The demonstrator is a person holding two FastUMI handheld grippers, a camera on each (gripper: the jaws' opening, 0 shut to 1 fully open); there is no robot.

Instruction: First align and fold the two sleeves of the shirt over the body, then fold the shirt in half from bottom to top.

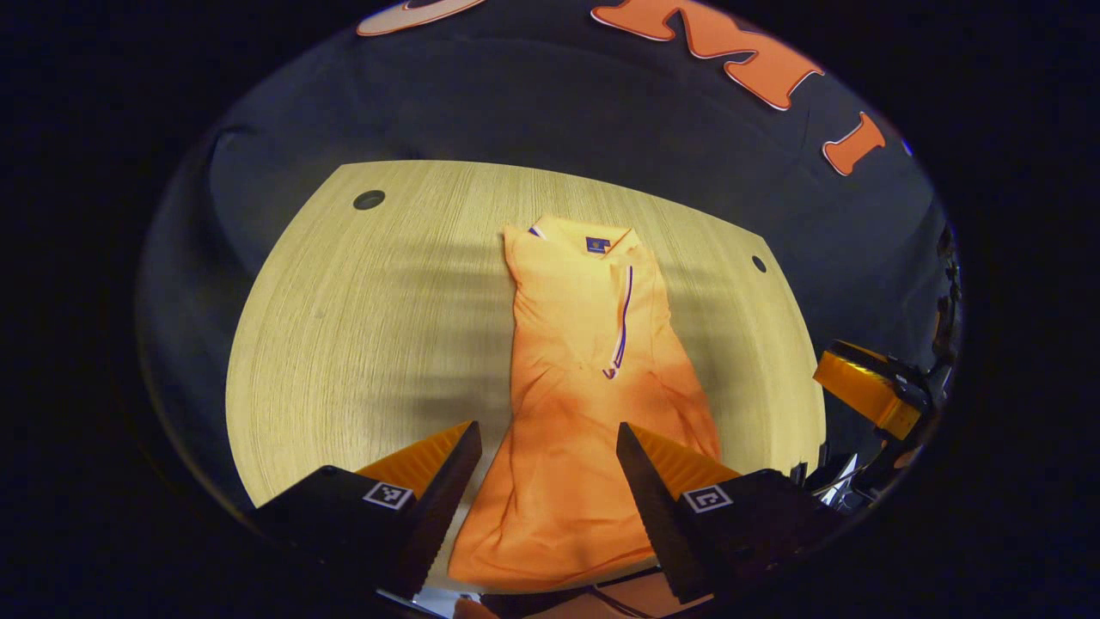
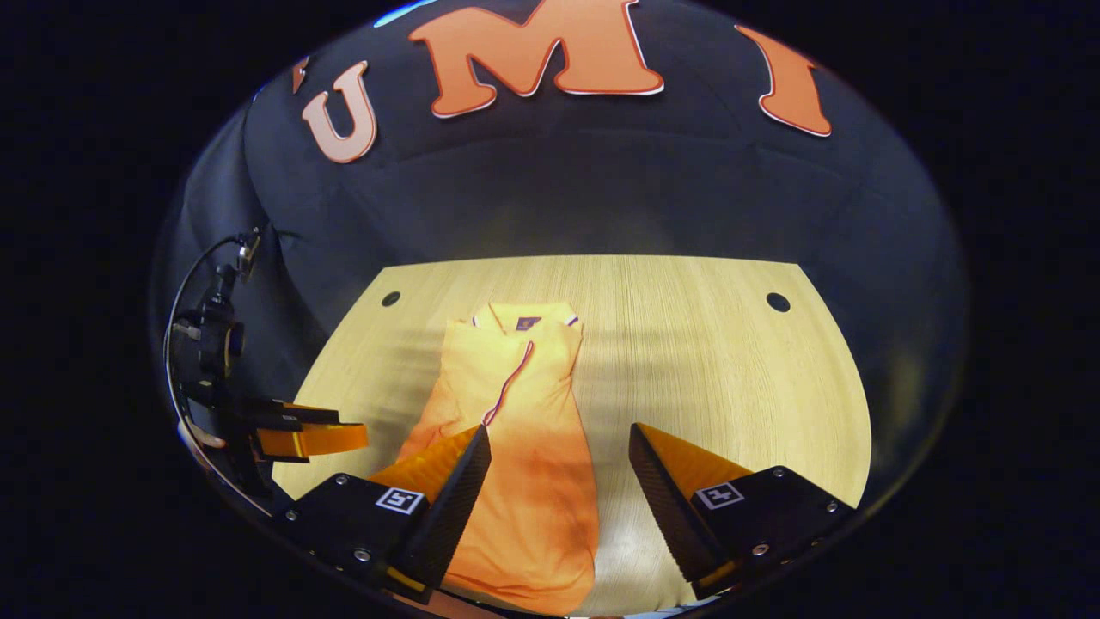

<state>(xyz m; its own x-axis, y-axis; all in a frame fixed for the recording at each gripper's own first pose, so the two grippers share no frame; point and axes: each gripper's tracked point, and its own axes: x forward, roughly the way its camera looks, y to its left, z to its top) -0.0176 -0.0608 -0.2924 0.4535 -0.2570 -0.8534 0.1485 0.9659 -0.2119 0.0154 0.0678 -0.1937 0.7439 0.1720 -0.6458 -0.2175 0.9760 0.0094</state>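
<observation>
An orange polo shirt lies flat on the wooden table, collar at the far end, hem near me, both sleeves folded over the body into a narrow strip. My left gripper hovers open above the shirt's lower part, nothing between its fingers. In the right gripper view the same shirt lies left of centre, and my right gripper stands open over its right edge, holding nothing. The right gripper also shows at the right rim of the left gripper view. The left gripper shows at the left of the right gripper view.
The table has small round holes near its far corners. Black cloth walls the booth behind it. Bare wood lies left of the shirt in the left gripper view and right of it in the right gripper view.
</observation>
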